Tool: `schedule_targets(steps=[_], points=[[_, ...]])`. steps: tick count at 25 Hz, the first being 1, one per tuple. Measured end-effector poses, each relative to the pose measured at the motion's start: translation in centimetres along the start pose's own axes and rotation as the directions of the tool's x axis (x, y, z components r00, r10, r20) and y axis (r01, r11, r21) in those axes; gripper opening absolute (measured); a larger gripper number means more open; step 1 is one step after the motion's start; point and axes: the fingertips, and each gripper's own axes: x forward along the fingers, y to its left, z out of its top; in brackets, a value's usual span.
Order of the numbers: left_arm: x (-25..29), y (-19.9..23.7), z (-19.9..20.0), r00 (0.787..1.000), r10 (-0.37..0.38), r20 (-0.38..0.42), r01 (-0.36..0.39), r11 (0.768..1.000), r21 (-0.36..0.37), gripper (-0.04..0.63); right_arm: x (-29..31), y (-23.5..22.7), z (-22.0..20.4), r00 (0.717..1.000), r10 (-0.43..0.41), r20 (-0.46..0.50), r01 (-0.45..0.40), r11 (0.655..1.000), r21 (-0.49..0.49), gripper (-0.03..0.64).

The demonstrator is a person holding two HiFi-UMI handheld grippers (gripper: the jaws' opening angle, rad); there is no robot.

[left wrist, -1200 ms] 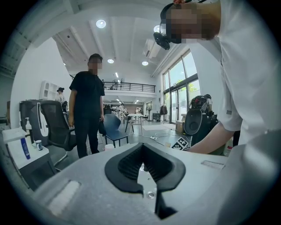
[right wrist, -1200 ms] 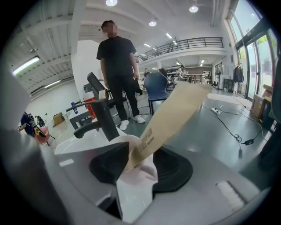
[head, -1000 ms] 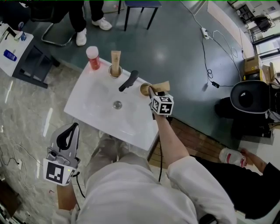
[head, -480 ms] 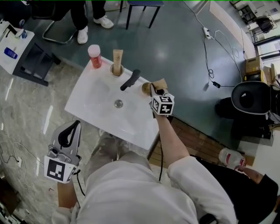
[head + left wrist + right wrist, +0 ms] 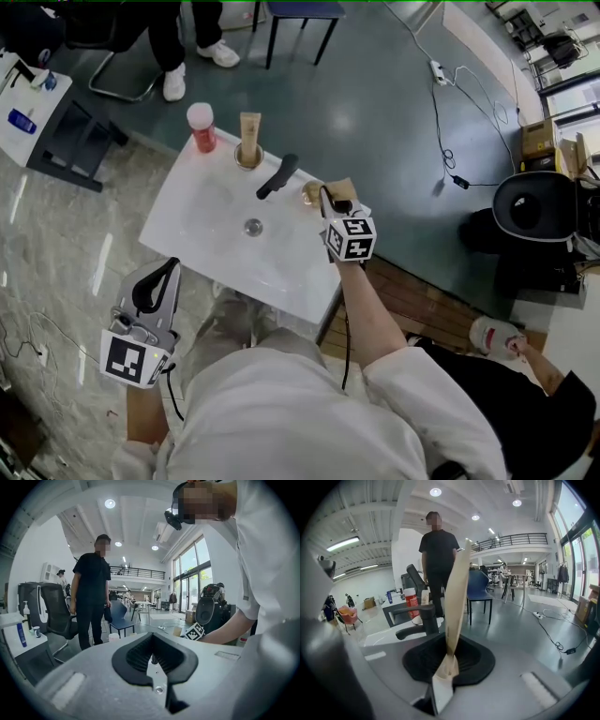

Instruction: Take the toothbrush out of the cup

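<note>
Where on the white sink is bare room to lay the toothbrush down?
Freest is the left part of the sink, between the red bottle, the drain and the near edge. The strip from drain to near edge is also bare. The far edge is crowded: red bottle, left cup, faucet, right cup.

The person wears a white short-sleeved shirt (image 5: pixel 272 422) and light trousers (image 5: pixel 234 323). The left gripper (image 5: pixel 172 267) and the right gripper (image 5: pixel 325 195) are alike, each a pale grey moulded shell. Each has black ribbed pads (image 5: pixel 138 656) in a rounded black collar, and at the rear a white cube (image 5: pixel 350 237) printed with black square markers. A small screw (image 5: pixel 159 690) sits in the metal strip below the left one's jaws. A thin black cable (image 5: pixel 344 342) runs along the right forearm.
</note>
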Motion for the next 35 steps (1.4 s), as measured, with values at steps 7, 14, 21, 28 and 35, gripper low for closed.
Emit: schedule_targets(steps=[7, 14, 21, 28, 35], points=[[1.5, -0.6, 0.2, 0.999, -0.043, 0.020, 0.043, 0.999, -0.001, -0.002, -2.8, 1.3, 2.3, 0.998, 0.022, 0.051, -0.019, 0.999, -0.047, 0.043], [2.6, -1.0, 0.1, 0.996, -0.077, 0.032, 0.078, 0.997, -0.009, -0.003, -6.3, 2.7, 5.0, 0.994, 0.033, 0.109, -0.026, 0.997, -0.066, 0.043], [4.4, -1.3, -0.1, 0.992, -0.116, 0.040, 0.116, 0.993, -0.002, -0.002, -10.4, 4.3, 8.2, 0.985, 0.048, 0.168, -0.034, 0.996, -0.086, 0.043], [5.7, -1.6, -0.4, 0.989, -0.143, 0.032, 0.143, 0.990, 0.003, -0.003, -15.2, 6.1, 11.5, 0.972, 0.062, 0.225, -0.043, 0.995, -0.086, 0.043], [5.5, -2.1, -1.0, 0.987, -0.156, 0.028, 0.156, 0.988, -0.003, -0.003, -19.0, 7.6, 13.3, 0.962, 0.070, 0.264, -0.043, 0.993, -0.109, 0.043]])
